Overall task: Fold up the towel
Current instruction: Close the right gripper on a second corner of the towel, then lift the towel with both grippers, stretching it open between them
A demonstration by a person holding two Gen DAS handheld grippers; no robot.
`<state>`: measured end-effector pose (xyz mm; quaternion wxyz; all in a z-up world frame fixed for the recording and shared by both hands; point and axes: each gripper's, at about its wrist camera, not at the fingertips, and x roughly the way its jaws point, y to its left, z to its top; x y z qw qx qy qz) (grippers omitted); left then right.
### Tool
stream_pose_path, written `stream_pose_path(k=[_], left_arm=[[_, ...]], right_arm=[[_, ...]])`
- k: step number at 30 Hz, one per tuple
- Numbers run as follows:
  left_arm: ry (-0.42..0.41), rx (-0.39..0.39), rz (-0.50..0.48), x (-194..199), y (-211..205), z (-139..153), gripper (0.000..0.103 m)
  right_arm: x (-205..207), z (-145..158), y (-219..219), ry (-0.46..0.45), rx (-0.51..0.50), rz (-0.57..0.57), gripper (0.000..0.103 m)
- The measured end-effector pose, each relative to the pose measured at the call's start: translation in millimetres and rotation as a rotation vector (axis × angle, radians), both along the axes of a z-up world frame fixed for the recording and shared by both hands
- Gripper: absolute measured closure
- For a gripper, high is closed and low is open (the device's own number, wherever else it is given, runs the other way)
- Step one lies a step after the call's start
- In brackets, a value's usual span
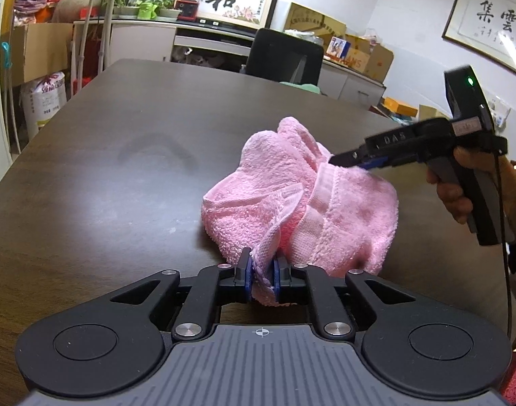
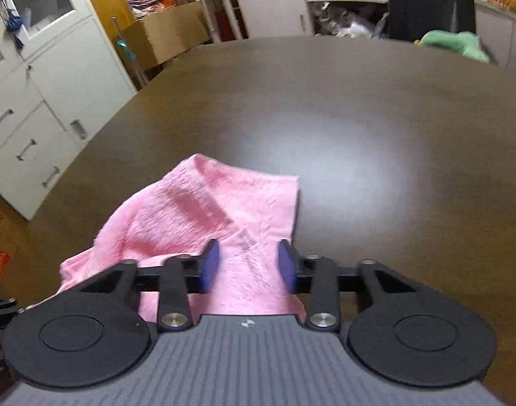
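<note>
A crumpled pink towel (image 1: pixel 301 189) lies in a heap on the dark wooden table (image 1: pixel 122 155). My left gripper (image 1: pixel 263 270) is shut on a corner of the towel at its near edge. My right gripper (image 1: pixel 345 162) reaches in from the right and touches the top of the heap at a hem. In the right wrist view the towel (image 2: pixel 207 216) lies between and under the blue pads (image 2: pixel 208 264) of my right gripper (image 2: pixel 249 260); the jaws stand apart around the cloth.
A black chair (image 1: pixel 285 54) stands at the table's far edge with a green cloth (image 2: pixel 454 45) next to it. Cabinets (image 2: pixel 38 118), boxes and shelves line the walls beyond. The person's hand (image 1: pixel 461 186) holds the right gripper.
</note>
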<state>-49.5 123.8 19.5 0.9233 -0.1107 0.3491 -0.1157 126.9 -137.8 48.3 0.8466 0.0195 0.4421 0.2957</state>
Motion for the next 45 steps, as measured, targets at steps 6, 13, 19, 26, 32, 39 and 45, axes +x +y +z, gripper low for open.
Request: stream_pose_path(k=[6, 13, 19, 26, 32, 39, 45], left_arm=[[0.019, -0.01, 0.068, 0, 10, 0, 0.09], [0.022, -0.009, 0.147, -4, 18, 2, 0.09], [0.01, -0.025, 0.162, -15, 17, 3, 0.09], [0.011, -0.026, 0.188, -28, 22, 3, 0.09], [0.036, -0.045, 0.229, -40, 38, -2, 0.09], [0.04, -0.031, 0.244, -40, 41, 1, 0.089], [0.046, -0.062, 0.242, -31, 43, 2, 0.087]], right_arm=[[-28, 13, -26, -0.092, 0.067, -0.006, 0.097], [-73, 32, -68, -0.237, 0.155, -0.018, 0.097], [-126, 40, -88, -0.441, 0.137, 0.002, 0.097], [-186, 28, -100, -0.557, 0.144, 0.108, 0.097], [-214, 12, -130, -0.461, 0.277, 0.116, 0.098], [-212, -6, -130, -0.404, 0.264, 0.115, 0.098], [-216, -9, -115, -0.418, 0.231, 0.144, 0.096]])
